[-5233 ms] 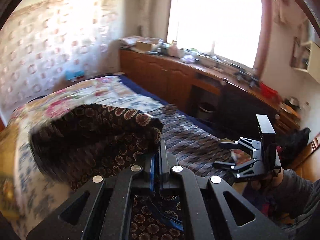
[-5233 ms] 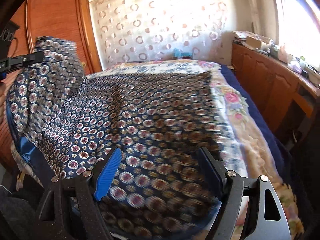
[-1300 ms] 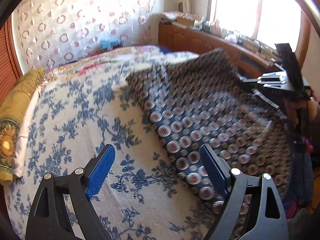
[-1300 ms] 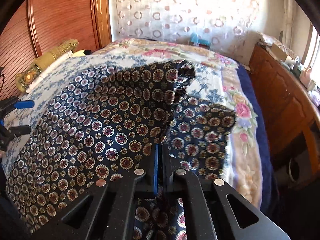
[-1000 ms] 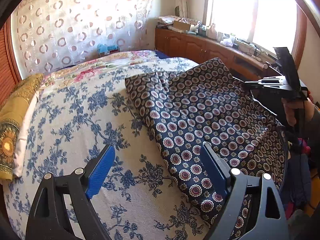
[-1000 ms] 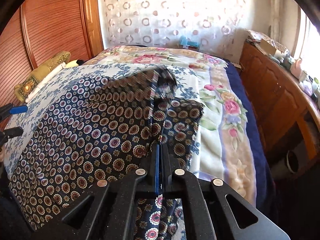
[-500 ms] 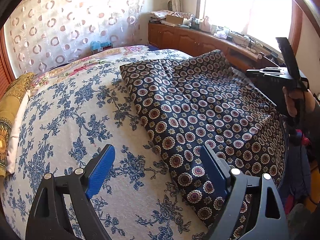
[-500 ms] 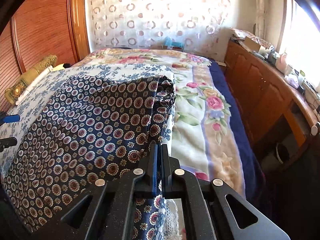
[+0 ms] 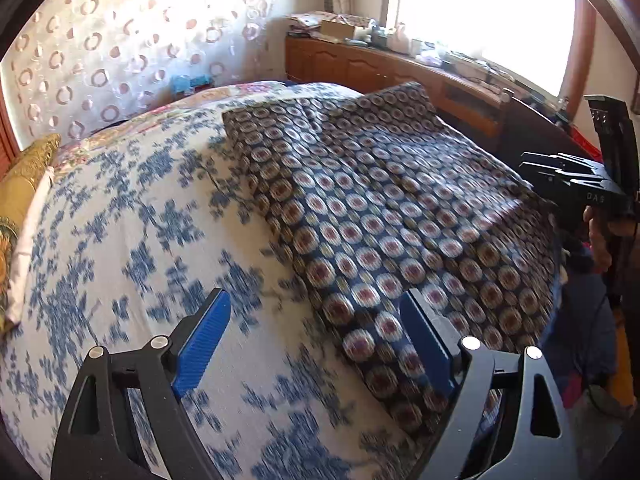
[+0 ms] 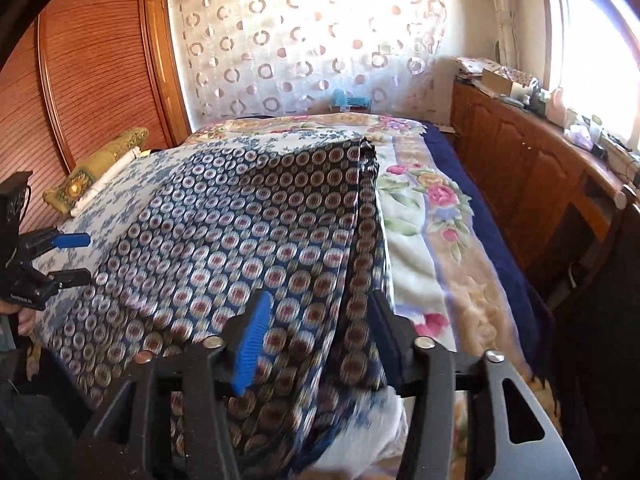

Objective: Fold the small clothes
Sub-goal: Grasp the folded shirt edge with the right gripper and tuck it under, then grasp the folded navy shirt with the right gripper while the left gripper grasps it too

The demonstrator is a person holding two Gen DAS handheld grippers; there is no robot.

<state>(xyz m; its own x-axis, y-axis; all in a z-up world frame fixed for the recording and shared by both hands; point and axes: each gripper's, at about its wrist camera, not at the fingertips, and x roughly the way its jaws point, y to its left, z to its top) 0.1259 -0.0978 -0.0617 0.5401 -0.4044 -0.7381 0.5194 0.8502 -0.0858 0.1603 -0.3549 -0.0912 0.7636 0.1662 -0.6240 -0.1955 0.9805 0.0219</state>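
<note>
A navy garment with a round medallion print (image 9: pixel 384 216) lies folded lengthwise on the bed, its near end hanging over the bed's edge. It also shows in the right wrist view (image 10: pixel 260 240). My left gripper (image 9: pixel 316 340) is open and empty, just above the sheet at the garment's left edge. My right gripper (image 10: pixel 316 328) is open over the garment's right near edge, with cloth lying between the fingers but not pinched. The right gripper shows at the right of the left wrist view (image 9: pixel 576 184), and the left gripper shows at the left of the right wrist view (image 10: pixel 64 256).
The bed has a white sheet with blue flowers (image 9: pixel 120 248) and a floral blanket with a navy border (image 10: pixel 432 216). A yellow pillow (image 10: pixel 96 164) lies at the headboard side. Wooden cabinets (image 10: pixel 532 184) run under the window. A wooden wardrobe (image 10: pixel 88 68) stands at the left.
My right gripper has opened and let go of the garment, which now lies flat on the bed. My left gripper stayed open and moved slightly.
</note>
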